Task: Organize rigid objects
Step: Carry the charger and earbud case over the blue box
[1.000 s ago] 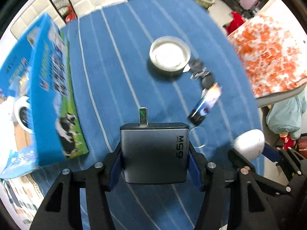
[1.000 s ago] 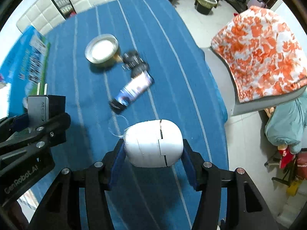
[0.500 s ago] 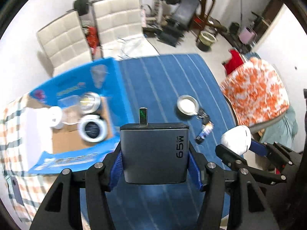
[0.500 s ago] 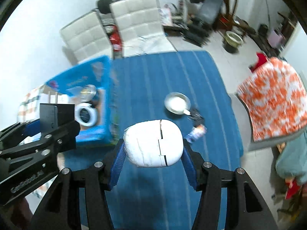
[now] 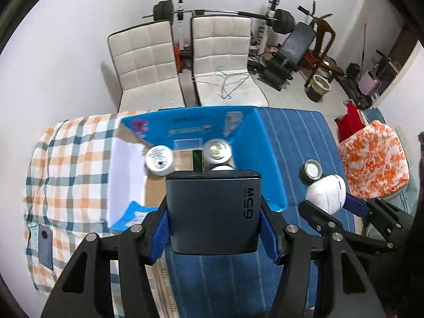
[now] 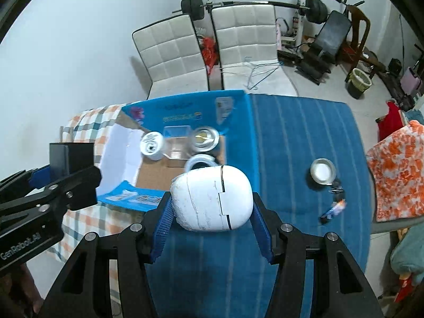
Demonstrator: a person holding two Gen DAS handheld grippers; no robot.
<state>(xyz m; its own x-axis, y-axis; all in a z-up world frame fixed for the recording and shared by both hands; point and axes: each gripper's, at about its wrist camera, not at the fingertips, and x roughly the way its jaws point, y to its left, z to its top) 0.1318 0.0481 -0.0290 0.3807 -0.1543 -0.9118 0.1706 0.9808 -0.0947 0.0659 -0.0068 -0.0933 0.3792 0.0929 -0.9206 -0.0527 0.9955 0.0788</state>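
Note:
My left gripper point(image 5: 213, 234) is shut on a grey 65W charger point(image 5: 213, 212) and holds it high above the table. My right gripper point(image 6: 212, 216) is shut on a white egg-shaped case point(image 6: 210, 201), also high up. The right gripper shows in the left wrist view point(image 5: 334, 198); the left gripper shows in the right wrist view point(image 6: 66, 169). Below lies an open blue cardboard box point(image 5: 267, 159) with two cans point(image 5: 159, 160) and a white ring inside; it also shows in the right wrist view point(image 6: 238, 122).
On the blue striped cloth point(image 6: 291, 132) sit a round tin point(image 6: 322, 171), keys point(image 6: 336, 185) and a small dark tube point(image 6: 333, 210). A checked cloth point(image 5: 66, 164) with a phone point(image 5: 45, 242) lies left. Two white chairs point(image 5: 185, 61) stand behind.
Both grippers have risen well above the table with their objects. The view has swung from the tin and keys toward the blue box.

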